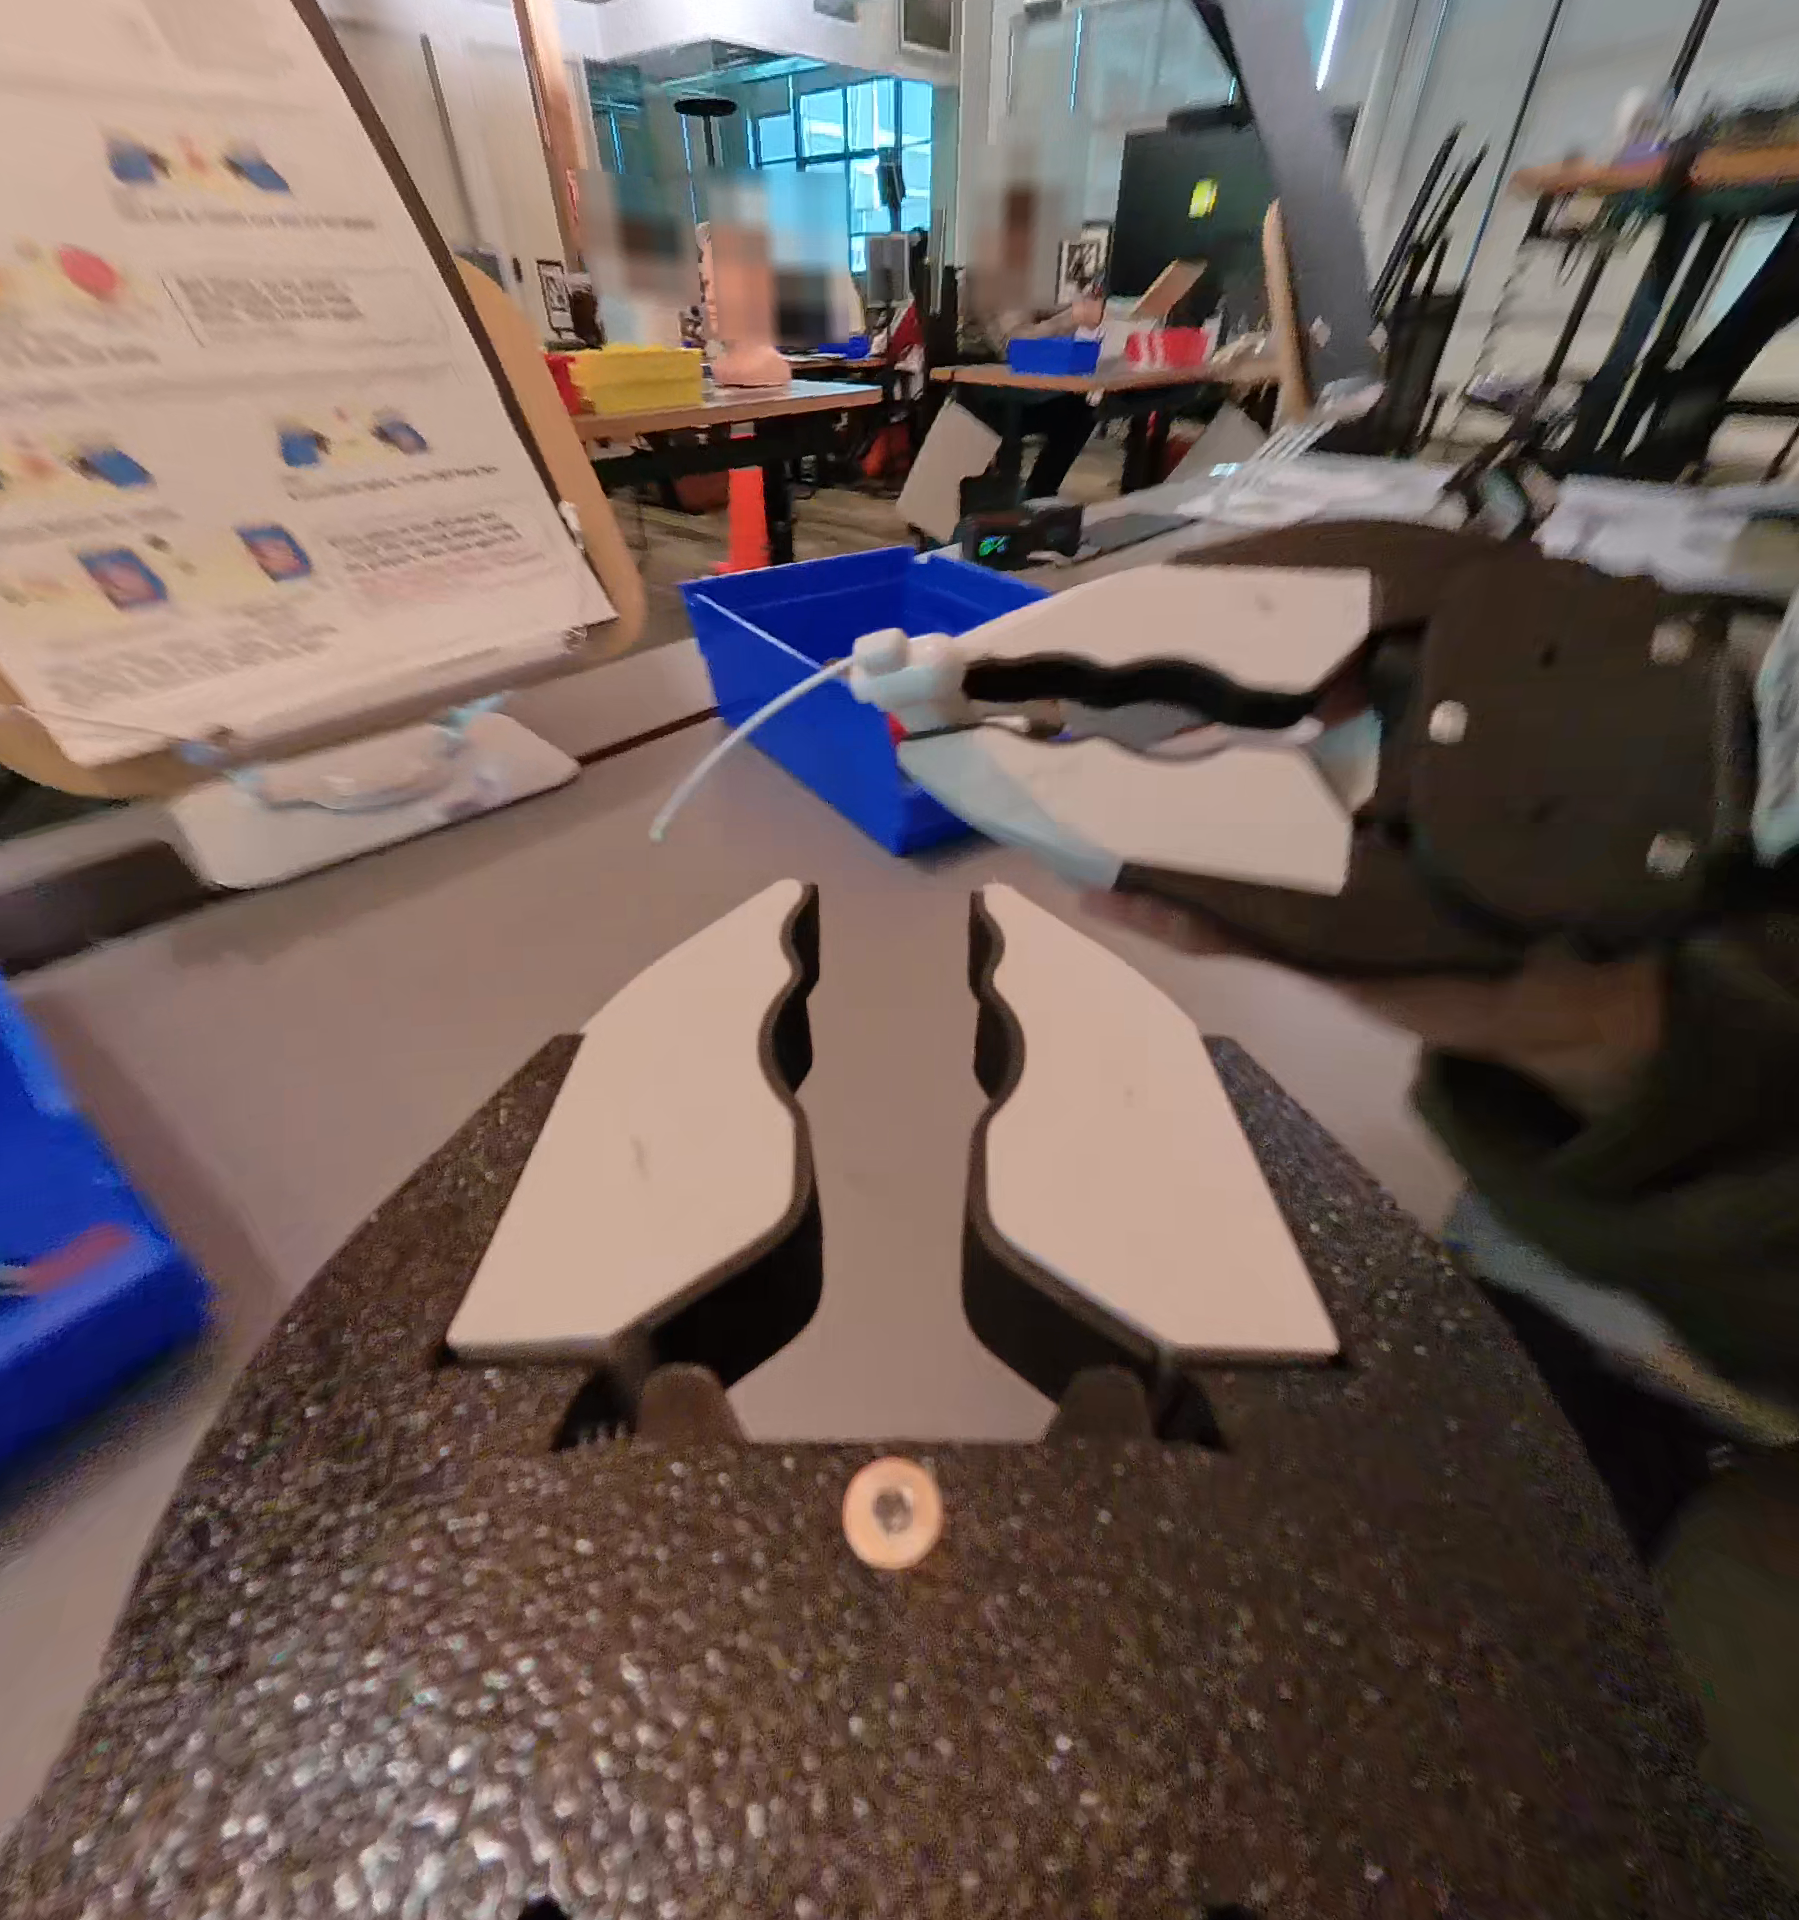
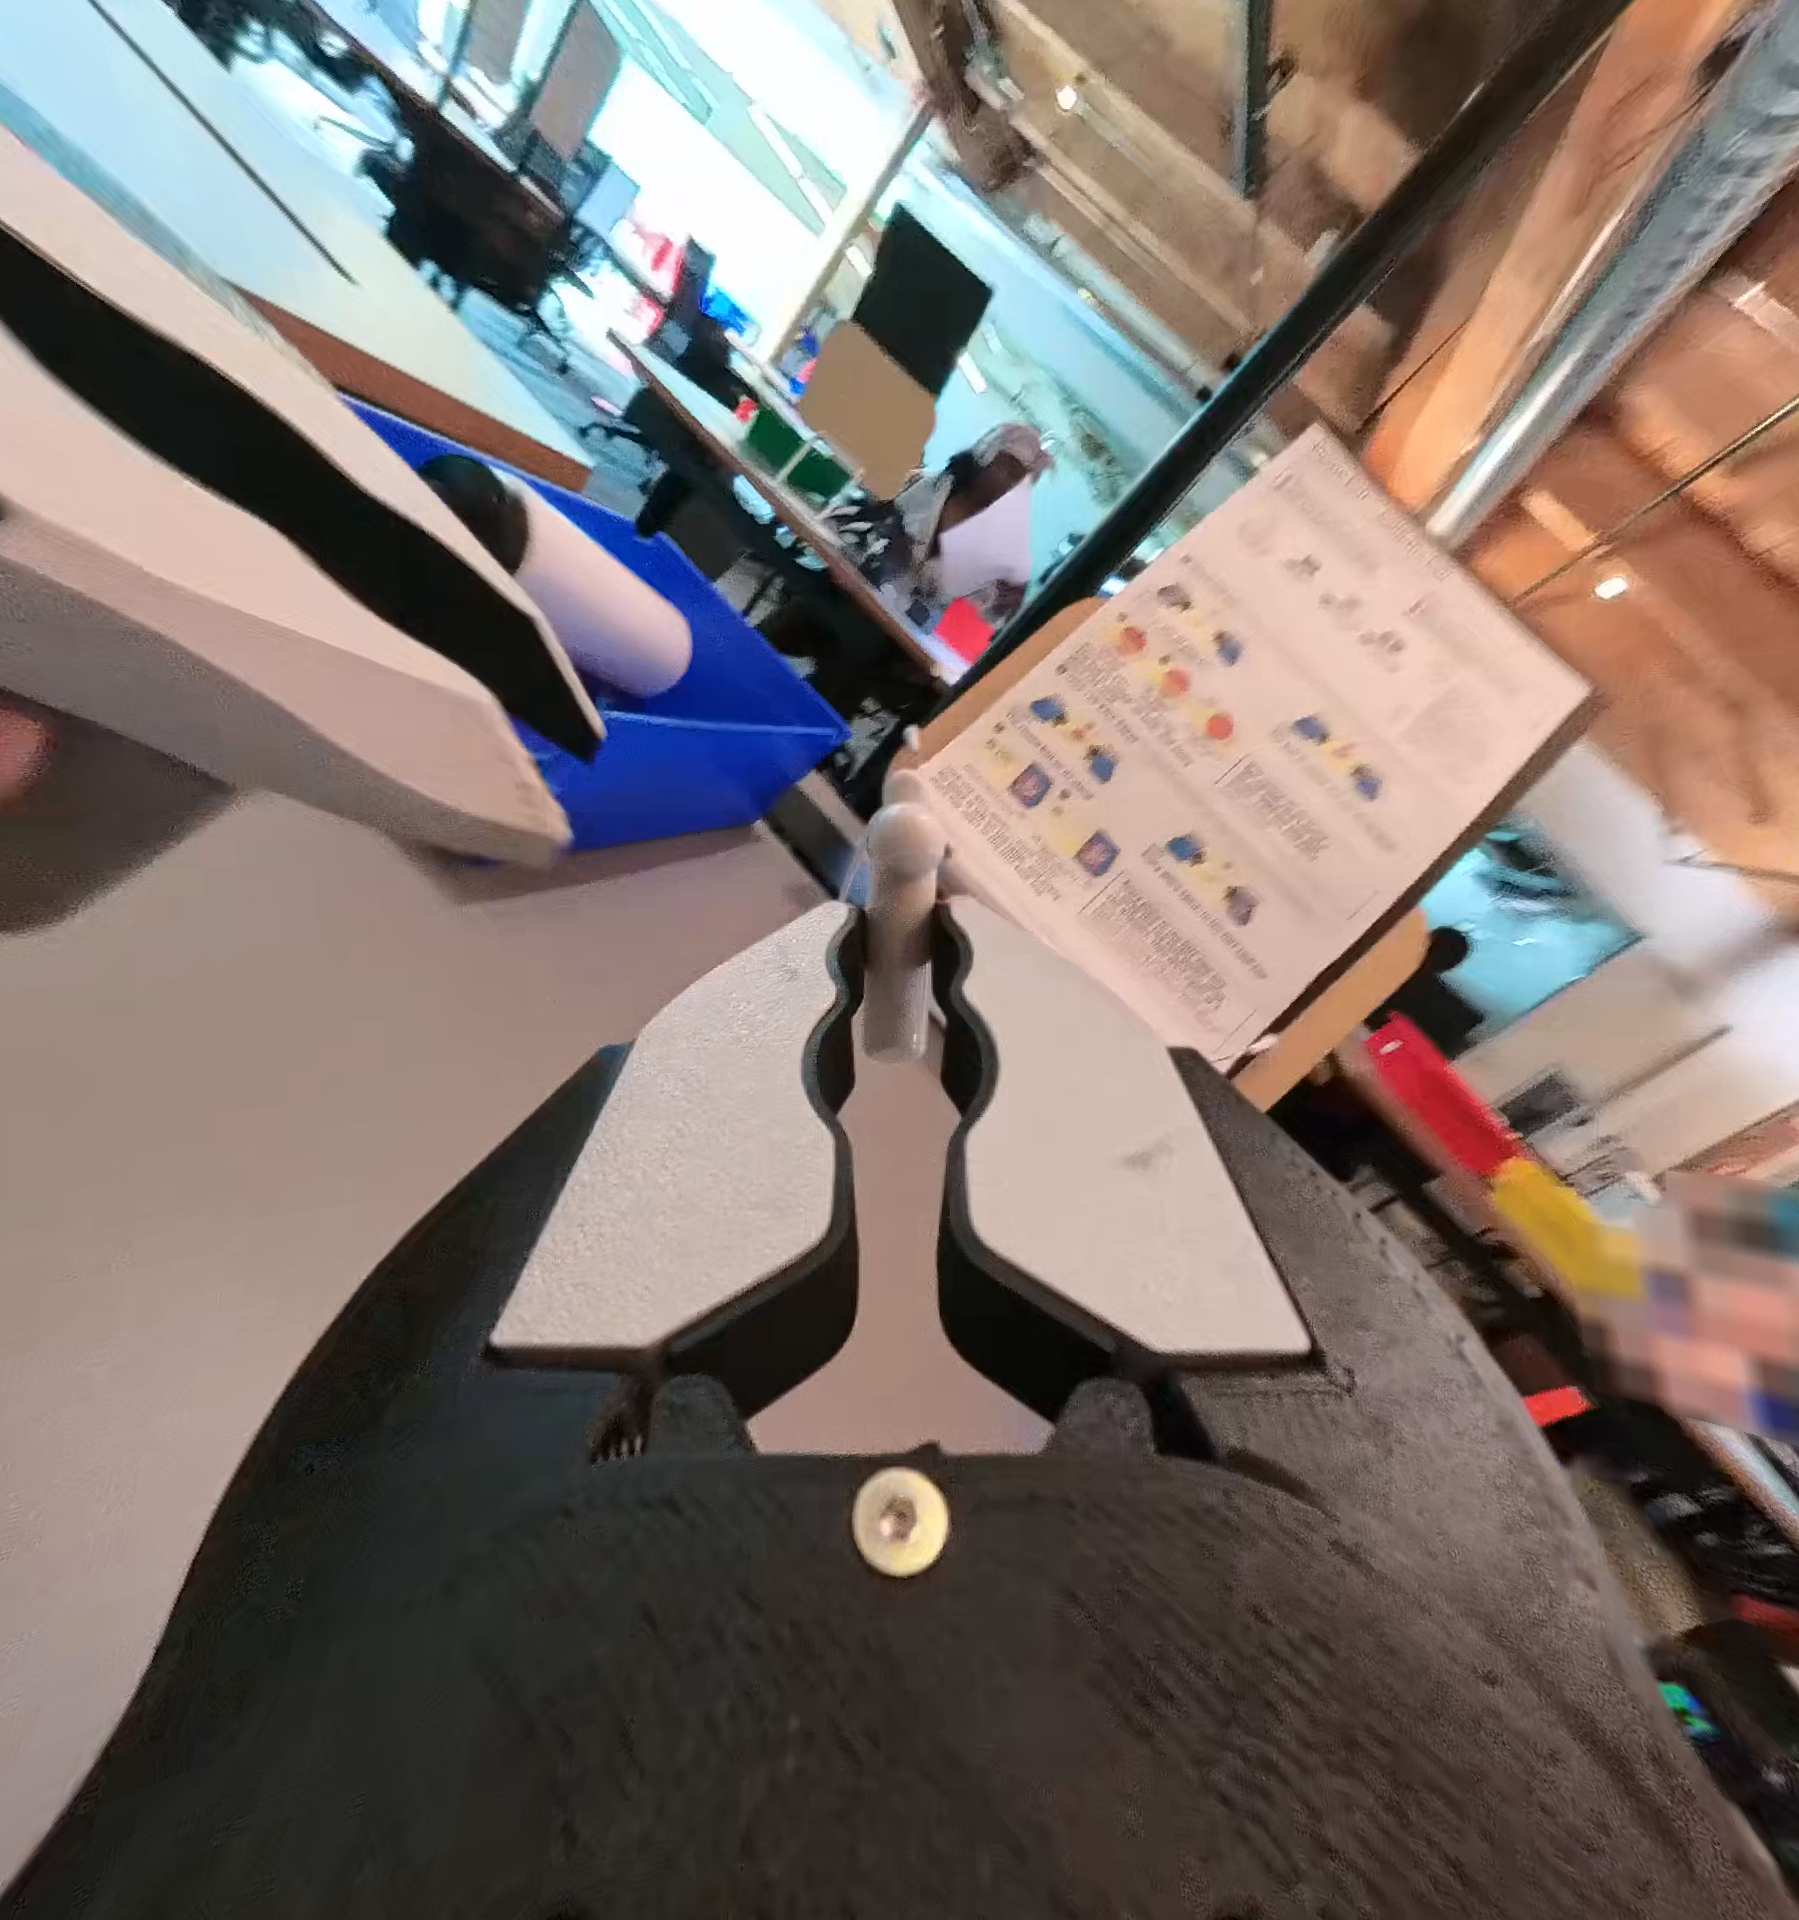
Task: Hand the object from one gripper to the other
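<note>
Step in hand: handover not yet made; the object sits with the right-hand tool and the left waits empty.
Left tongs (image 1: 895, 914): released, fingers parted with only bare grey table (image 1: 355, 987) showing between them; they hang low, nearer the camera than the right tool, and touch nothing.
Instruction sheet (image 1: 199, 364): printed page on a tilted board, far left, well apart from the action.
Blue bin (image 1: 822, 665): open plastic tub on the table behind the right tool; not clearly part of the exchange.
Object (image 1: 900, 670): small white plastic fitting with a rounded knob end, and a thin pale tube or wire (image 1: 739, 727) curving out and down from it toward the table; its exact kind is unclear through the blur.
Object's place: held in the air above the table, its knob end jutting past the right fingertips.
Right tongs (image 1: 936, 696): clenched on the object, its lower stem pinched between the wavy black pads; the right wrist view confirms the grip (image 2: 900, 925).
Next move, as I judge it: lift the left tongs to the exposed knob end, close there clear of the right fingertips, then let the right open.
Risk: short free end, loose trailing tube; a small target for wide fingers.
</note>
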{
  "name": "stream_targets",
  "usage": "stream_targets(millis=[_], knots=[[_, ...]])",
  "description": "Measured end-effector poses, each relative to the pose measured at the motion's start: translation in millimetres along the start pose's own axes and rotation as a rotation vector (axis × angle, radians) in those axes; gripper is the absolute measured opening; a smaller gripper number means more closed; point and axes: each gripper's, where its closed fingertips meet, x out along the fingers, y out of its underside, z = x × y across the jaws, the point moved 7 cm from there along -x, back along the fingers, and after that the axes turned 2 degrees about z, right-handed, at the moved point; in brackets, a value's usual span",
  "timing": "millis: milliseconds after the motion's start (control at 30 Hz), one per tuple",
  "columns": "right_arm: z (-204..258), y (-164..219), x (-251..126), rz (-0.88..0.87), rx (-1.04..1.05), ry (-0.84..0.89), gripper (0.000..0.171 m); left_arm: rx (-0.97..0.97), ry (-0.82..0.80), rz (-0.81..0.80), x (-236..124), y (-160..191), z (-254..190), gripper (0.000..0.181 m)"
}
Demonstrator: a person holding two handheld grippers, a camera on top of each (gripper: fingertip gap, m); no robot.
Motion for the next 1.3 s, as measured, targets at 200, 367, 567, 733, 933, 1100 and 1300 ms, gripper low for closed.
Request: stream_targets(millis=[200, 367, 567, 733, 933, 1100, 1300], knots=[[26, -16, -4, -0.049, -0.163, 0.071, 0.012, -0.279, 0.109, -0.101, -1, -1, 4, 0.032], [44, -22, -3, -0.078, -0.155, 0.013, 0.012, -0.319, 0.161, -0.153, -5, -3, 11, 0.030], [49, -23, -1, -0.099, -0.071, -0.128, 0.028, -0.257, 0.234, -0.163, -6, 2, 21, 0.025], [40, -17, -1, -0.137, 0.408, -0.620, 0.049, -0.114, 0.490, -0.224, -26, -2, 30, 0.025], [50, -12, -12, -0.194, 1.002, -1.310, 0.036, 0.013, 0.795, -0.246, -49, 7, 24, 0.024], [70, -18, -17, -0.214, 1.093, -1.508, 0.032, 0.051, 0.902, -0.308, -53, 16, 21, 0.024], [74, -17, -11, -0.237, 1.235, -1.553, 0.014, 0.079, 0.910, -0.402, -56, 16, 20, 0.024]])
